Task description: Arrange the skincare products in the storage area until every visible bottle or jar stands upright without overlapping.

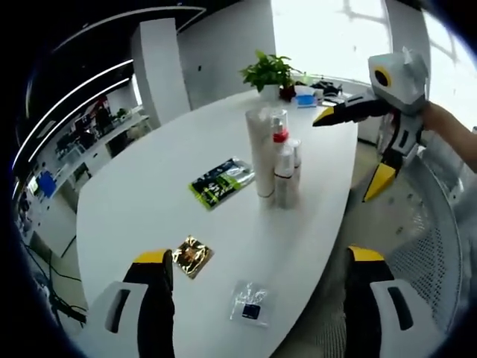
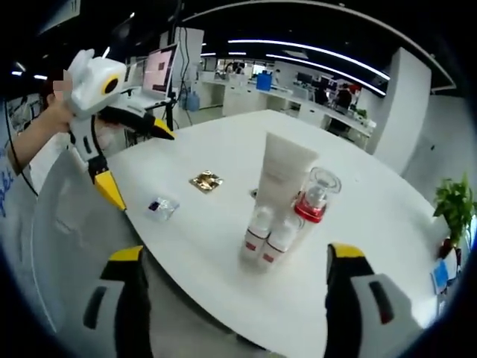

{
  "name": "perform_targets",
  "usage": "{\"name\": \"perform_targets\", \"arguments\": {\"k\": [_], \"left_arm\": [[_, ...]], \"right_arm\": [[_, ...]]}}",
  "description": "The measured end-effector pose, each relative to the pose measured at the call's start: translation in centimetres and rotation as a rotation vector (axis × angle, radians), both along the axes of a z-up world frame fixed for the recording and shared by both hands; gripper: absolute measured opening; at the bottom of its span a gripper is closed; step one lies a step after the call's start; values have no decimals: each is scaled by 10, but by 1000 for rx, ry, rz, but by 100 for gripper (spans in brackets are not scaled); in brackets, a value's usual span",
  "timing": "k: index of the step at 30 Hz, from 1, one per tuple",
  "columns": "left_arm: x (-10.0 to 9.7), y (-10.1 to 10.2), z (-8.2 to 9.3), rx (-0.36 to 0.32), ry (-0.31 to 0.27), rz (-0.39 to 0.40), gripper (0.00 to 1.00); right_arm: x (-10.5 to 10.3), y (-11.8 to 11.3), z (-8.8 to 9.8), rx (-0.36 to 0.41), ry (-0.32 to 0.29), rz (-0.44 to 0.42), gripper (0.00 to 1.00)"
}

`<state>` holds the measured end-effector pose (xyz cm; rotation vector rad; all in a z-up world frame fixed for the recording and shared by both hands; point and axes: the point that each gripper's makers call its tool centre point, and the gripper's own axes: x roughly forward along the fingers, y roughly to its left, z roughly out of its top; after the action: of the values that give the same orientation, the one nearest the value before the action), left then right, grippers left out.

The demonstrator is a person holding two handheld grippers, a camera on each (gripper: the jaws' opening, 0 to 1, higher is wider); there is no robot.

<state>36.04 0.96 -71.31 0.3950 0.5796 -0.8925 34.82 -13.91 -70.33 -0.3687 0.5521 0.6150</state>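
Note:
On the white oval table several skincare products stand upright in a tight cluster: a tall white tube, a pump bottle with a red collar and small white bottles. In the right gripper view the tube, the red-collared bottle and two small bottles stand close ahead. My left gripper is open and short of the cluster, nothing in it. My right gripper is open and empty, held off the table's edge. Each shows in the other's view: right gripper, left gripper.
A green sachet, a gold sachet and a clear sachet lie flat on the table near the left gripper. A potted plant and small items sit at the far end. Office desks and a person's hand are beyond the table.

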Motion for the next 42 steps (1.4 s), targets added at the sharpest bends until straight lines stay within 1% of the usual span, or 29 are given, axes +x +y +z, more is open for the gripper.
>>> {"name": "perform_targets", "arguments": {"k": [3, 6, 11, 18, 23, 26, 29, 31, 33, 35, 39, 42], "left_arm": [[-1, 6, -3, 9, -5, -6, 97], [-2, 8, -5, 18, -4, -5, 97], [-1, 4, -7, 20, -3, -11, 97], [15, -12, -7, 26, -8, 13, 97], [29, -18, -7, 41, -18, 45, 97], [33, -25, -7, 49, -21, 57, 97], [38, -27, -8, 57, -23, 71, 97], [38, -31, -7, 62, -24, 82, 97], [44, -32, -7, 61, -24, 93, 97], [47, -32, -7, 67, -24, 97, 97], [57, -33, -4, 69, -29, 108, 97], [63, -34, -5, 78, -24, 104, 97]], "right_arm": [[-3, 4, -2, -3, 1, -8, 100], [-6, 3, -5, -9, 10, -15, 100], [-8, -3, -10, -13, 28, -14, 100], [2, -20, -10, -2, 26, 18, 100], [12, -33, -10, 22, 30, 38, 99], [17, -41, -11, 31, 31, 55, 95], [23, -50, -15, 40, 50, 66, 89], [25, -54, -14, 42, 55, 73, 84], [28, -59, -13, 47, 51, 78, 81], [32, -66, -12, 50, 50, 86, 74], [43, -80, -9, 69, 48, 81, 56], [53, -87, -10, 78, 50, 62, 49]]}}
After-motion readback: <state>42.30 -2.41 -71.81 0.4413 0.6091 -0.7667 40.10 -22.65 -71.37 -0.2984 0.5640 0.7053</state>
